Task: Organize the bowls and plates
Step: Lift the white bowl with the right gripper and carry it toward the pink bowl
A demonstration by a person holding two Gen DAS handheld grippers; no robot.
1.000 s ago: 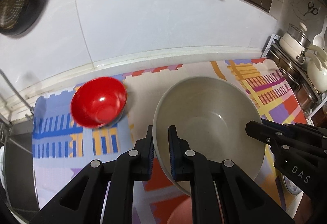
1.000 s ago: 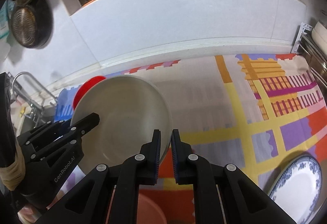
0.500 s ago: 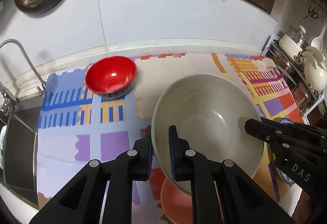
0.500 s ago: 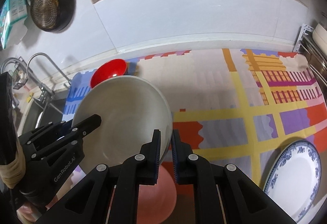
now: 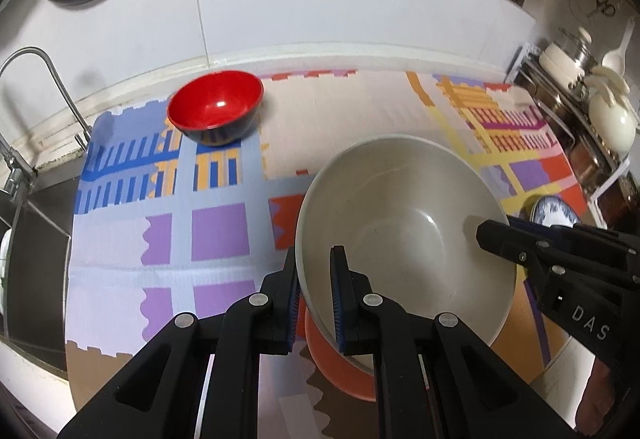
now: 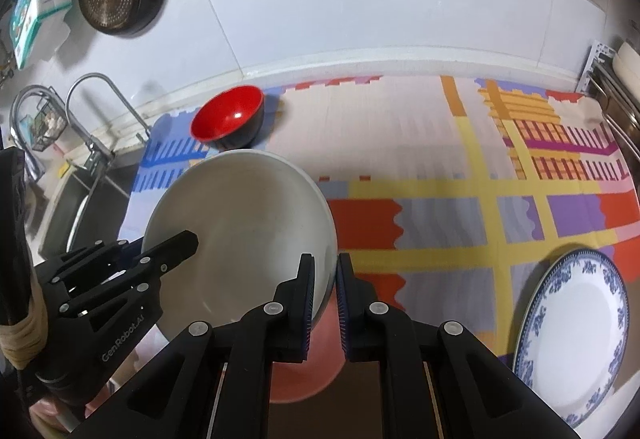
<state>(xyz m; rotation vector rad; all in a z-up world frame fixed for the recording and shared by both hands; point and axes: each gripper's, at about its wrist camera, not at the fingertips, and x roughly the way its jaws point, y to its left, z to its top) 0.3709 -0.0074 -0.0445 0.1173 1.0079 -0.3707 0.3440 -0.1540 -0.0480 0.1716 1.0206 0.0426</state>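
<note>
Large cream bowl (image 5: 404,235), plain and glossy inside, rim pinched by left tongs (image 5: 314,299) and right tongs (image 6: 324,303).

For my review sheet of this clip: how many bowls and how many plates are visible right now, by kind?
Bowls: 2, the large grey-white ceramic bowl and the small red bowl with black outside.
Plates: 2, the white plate with blue floral rim and the orange-pink plate under the large bowl.
Total: 4.

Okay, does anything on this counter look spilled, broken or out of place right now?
Nothing spilled or broken. The big white bowl is pinched by its rim on both sides, left gripper and right gripper, above an orange dish. The red bowl and blue-patterned plate sit flat on the mat.
</note>
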